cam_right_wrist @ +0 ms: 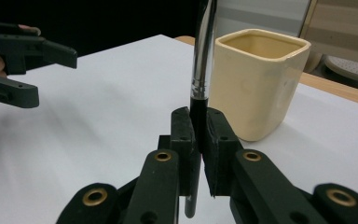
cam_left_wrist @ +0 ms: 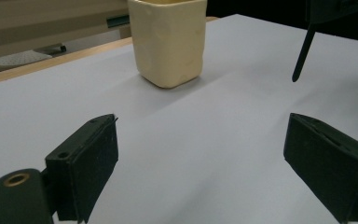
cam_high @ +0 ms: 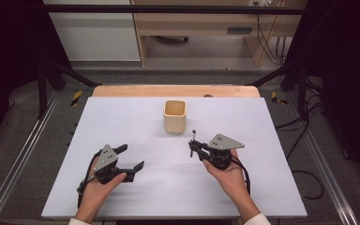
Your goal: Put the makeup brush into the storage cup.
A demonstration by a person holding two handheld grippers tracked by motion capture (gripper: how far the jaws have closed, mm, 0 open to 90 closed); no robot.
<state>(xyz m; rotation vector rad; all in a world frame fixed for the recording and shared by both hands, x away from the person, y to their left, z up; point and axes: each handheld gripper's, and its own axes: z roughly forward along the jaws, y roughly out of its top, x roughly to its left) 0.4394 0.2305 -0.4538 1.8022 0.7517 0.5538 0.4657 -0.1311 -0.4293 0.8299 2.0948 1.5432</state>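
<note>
A white-topped bench (cam_high: pixel 122 122) is seen from the high view, with a strip of bare wood showing along its far edge. Near the middle of its far half a cream square-sided cup (cam_high: pixel 175 116) is stood upright, its mouth open to the top.

The left hand-held gripper (cam_high: pixel 132 158) is held low over the near left part of the bench, well apart from the cup. Its jaws are spread wide, and in the left gripper view bare white surface is seen between them, with nothing gripped.

The right hand-held gripper (cam_high: pixel 192 149) is held just to the near right of the cup. Its jaws are closed tight on a thin pen (cam_right_wrist: pixel 203 70), which is kept upright. In the right gripper view a black lower barrel is clamped between the pads, a silver metal section rises above it, and the black lower end is seen hanging below the jaws. The pen stands just beside the cup, apart from it.
</note>
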